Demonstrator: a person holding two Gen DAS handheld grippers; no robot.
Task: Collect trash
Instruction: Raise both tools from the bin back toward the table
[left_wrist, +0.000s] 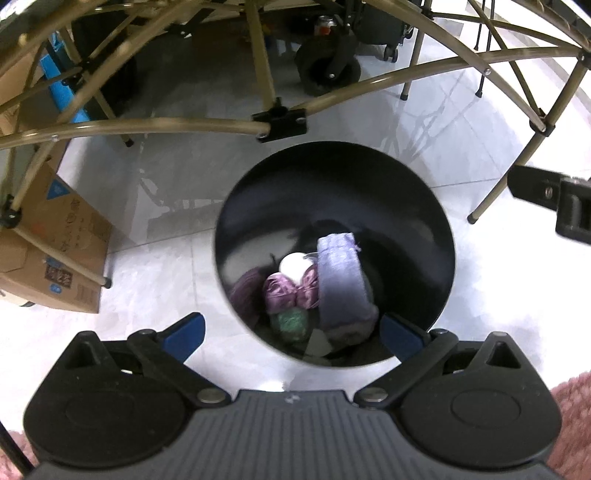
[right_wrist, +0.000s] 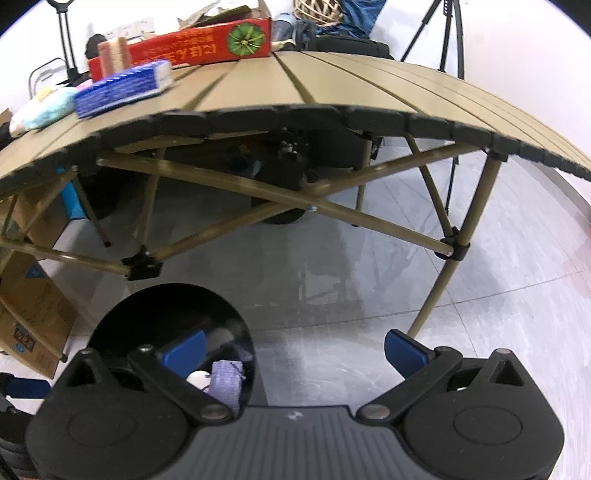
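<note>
We're over glossy pale floor tiles (left_wrist: 159, 280), light glaring off them, and our left gripper (left_wrist: 291, 332) hangs right above the black trash bin (left_wrist: 424, 229) standing on that floor, blue fingertips (left_wrist: 186, 330) spread wide with nothing between them. Down in the bin we see a lavender cloth pouch (left_wrist: 341, 280) leaning upright, a white ball (left_wrist: 295, 267) beside it, shiny purple wrapping (left_wrist: 286, 293) and a green wad (left_wrist: 291, 321) lower down.

Our right gripper (right_wrist: 295, 352) sits just to the bin's right, jaws equally wide and holding nothing, aimed at the folding slatted table (right_wrist: 332, 88) with its crossed tan legs (right_wrist: 236, 188). On the tabletop there's a long red box (right_wrist: 199, 46) with yellow lettering we can't make out and a green round emblem on its end, and a blue-and-white packet (right_wrist: 125, 86) in front of it; a pale fluffy bundle (right_wrist: 44, 107) sits at the left edge. Cardboard boxes (left_wrist: 59, 254) stand on the floor to the left, printed labels too blurred to read. A black tripod (right_wrist: 448, 33) stands against the white wall behind.
</note>
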